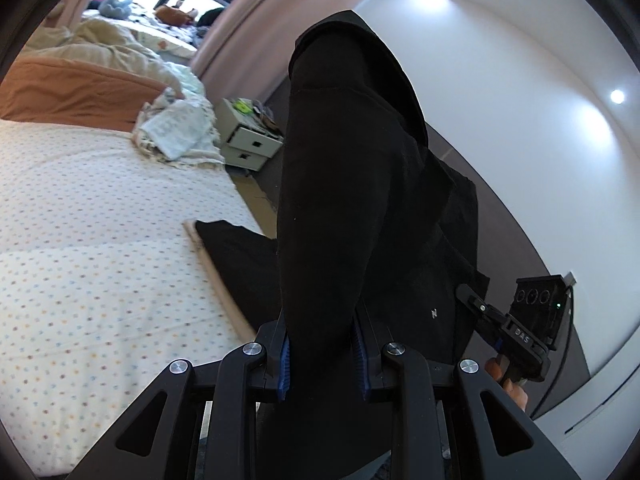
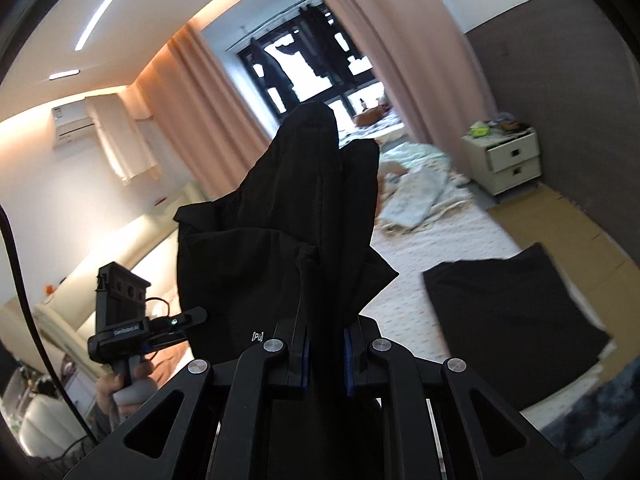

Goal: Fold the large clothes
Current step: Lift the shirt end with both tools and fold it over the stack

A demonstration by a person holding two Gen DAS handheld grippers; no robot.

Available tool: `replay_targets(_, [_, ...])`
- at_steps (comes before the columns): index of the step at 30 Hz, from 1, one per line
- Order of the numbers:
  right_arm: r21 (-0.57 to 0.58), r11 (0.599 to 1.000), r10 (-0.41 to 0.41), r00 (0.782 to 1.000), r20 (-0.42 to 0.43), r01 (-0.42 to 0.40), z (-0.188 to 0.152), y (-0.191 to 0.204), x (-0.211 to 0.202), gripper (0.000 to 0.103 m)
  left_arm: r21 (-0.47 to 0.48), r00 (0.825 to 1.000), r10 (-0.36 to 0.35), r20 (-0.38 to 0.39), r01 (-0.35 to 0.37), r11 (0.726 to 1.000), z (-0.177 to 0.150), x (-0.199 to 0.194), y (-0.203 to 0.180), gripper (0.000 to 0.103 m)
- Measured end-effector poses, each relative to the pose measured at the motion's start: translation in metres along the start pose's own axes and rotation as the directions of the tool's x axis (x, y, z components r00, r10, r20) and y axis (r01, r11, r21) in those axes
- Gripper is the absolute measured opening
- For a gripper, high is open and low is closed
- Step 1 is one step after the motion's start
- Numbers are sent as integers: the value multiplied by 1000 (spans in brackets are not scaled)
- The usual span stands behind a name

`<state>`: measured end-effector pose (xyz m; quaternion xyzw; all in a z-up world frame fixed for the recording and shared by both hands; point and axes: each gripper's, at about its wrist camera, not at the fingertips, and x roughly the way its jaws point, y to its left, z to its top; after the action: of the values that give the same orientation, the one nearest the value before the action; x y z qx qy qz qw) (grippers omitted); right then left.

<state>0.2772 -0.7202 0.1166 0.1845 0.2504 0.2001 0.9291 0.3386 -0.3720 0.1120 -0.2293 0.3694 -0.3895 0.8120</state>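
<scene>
The left gripper clamps a bunched fold of a black garment; the right gripper pinches another fold of it. White "[Pú]" lettering sits near the right jaws. The cloth is plain, matte and creased, hanging raised above the dotted bedsheet. "GenRobot.AI" is printed on the left gripper's body. A folded black piece lies on the bed beyond.

Bed under a white spotted quilt, folded black garment flat near its 4 o'clock edge in the right wrist view, crumpled pale blue-white bedding toward 1 o'clock, orange pillow at 10 o'clock in the left wrist view
</scene>
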Motion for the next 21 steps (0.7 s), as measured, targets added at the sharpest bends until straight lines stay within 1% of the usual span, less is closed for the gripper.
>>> replay_targets(1, [2, 999, -35, 999, 18, 35, 4, -8, -6, 14, 3, 1000, -18, -13, 18, 1000, 2, 11, -5, 26])
replay_targets(3, [1, 997, -80, 996, 39, 80, 11, -17, -14, 14, 8, 999, -37, -32, 37, 999, 4, 29, -17, 26])
replay_targets(6, [7, 992, -128, 990, 56, 128, 22, -34, -21, 14, 25, 997, -56, -54, 58, 998, 7, 56, -31, 26])
replay_targets(10, [10, 984, -176, 982, 69, 176, 37, -54, -23, 14, 21, 991, -93, -92, 95, 995, 12, 90, -40, 26])
replay_targets(15, [13, 976, -218, 974, 65, 218, 54, -80, -14, 14, 10, 983, -130, -132, 132, 991, 14, 127, -32, 26])
replay_targets(21, [7, 964, -266, 964, 27, 266, 65, -111, 18, 14, -33, 975, -132, -179, 128, 991, 21, 180, -6, 26])
